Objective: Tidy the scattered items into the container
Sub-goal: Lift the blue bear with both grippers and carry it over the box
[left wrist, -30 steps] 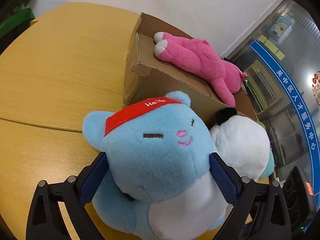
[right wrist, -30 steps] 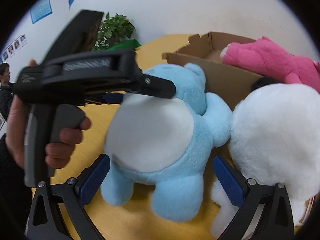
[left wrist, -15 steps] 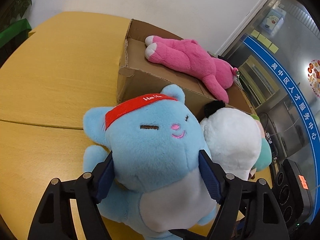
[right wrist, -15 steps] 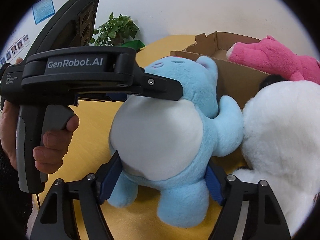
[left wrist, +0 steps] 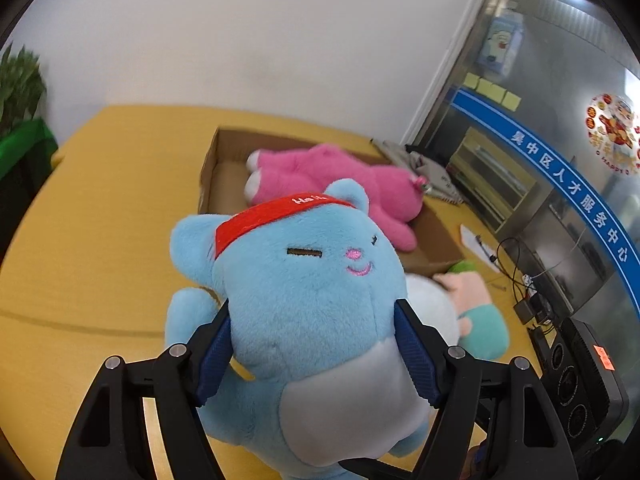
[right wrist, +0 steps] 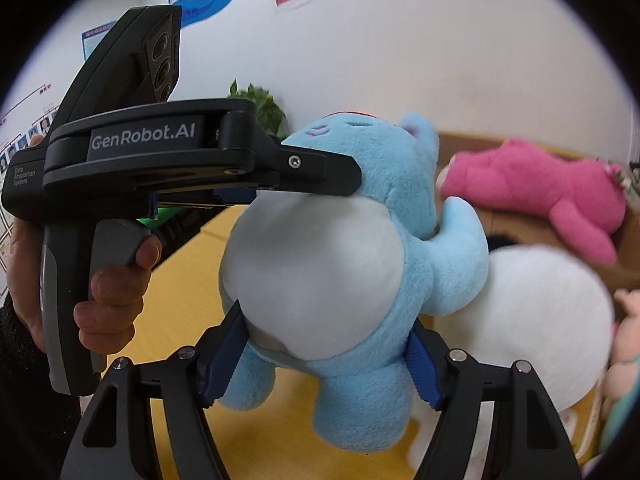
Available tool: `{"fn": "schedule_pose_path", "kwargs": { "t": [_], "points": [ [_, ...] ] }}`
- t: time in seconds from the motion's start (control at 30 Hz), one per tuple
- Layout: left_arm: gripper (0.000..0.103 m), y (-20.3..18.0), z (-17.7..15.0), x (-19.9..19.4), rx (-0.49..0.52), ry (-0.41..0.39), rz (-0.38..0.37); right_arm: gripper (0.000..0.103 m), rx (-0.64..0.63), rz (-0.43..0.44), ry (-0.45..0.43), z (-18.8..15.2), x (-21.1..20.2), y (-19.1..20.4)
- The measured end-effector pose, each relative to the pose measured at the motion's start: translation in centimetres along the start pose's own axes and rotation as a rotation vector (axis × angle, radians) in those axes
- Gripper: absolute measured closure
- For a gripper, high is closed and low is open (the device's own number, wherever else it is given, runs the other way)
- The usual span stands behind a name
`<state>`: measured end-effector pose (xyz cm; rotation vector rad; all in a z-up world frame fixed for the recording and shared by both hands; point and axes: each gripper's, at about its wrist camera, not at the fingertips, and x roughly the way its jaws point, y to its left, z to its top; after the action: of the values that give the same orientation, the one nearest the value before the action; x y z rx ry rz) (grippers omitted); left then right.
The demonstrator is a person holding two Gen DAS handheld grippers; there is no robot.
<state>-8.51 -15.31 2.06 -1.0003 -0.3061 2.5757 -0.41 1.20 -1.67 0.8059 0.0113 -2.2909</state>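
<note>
A light-blue plush bear point(left wrist: 312, 296) with a red headband and white belly is held in the air by both grippers. My left gripper point(left wrist: 316, 352) is shut on its neck and upper body. My right gripper point(right wrist: 320, 356) is shut on its lower body point(right wrist: 320, 280); the left gripper point(right wrist: 160, 160) shows there, gripping near the head. An open cardboard box point(left wrist: 224, 176) stands beyond the bear and holds a pink plush point(left wrist: 332, 176), which also shows in the right wrist view point(right wrist: 540, 188). A white round plush point(right wrist: 532, 320) lies on the table beside the box.
The yellow wooden table point(left wrist: 100, 232) stretches left of the box. A plush with pink and teal parts point(left wrist: 476, 312) lies right of the bear. Papers and cables point(left wrist: 480, 248) lie at the table's right edge, near a glass wall. A green plant point(left wrist: 20, 92) stands far left.
Both grippers closed on the blue bear and lifted it off the table. The box now sits lower in view and its inside shows.
</note>
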Motion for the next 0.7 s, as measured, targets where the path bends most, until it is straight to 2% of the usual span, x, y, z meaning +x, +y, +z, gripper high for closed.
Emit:
{"fn": "schedule_pose_path", "kwargs": {
  "t": [0.2, 0.37, 0.6, 0.7],
  "points": [
    [0.024, -3.8, 6.7, -1.9, 0.157, -0.101, -0.010, 0.031, -0.043, -0.046, -0.144, 5.0, -3.6, -1.2],
    [0.024, -4.9, 12.3, -1.6, 0.223, -0.153, -0.036, 0.031, -0.060, -0.095, -0.231, 9.8, -4.7, -2.8],
    [0.024, -2.7, 17.9, 2.2, 0.238, -0.133, -0.031, 0.031, -0.013, -0.104, -0.234, 15.3, -1.1, -6.2],
    [0.024, -1.2, 19.1, 5.4, 0.233, -0.088, -0.018, 0.031, 0.043, -0.092, -0.205, 15.8, 0.7, -7.0]
  ]
}}
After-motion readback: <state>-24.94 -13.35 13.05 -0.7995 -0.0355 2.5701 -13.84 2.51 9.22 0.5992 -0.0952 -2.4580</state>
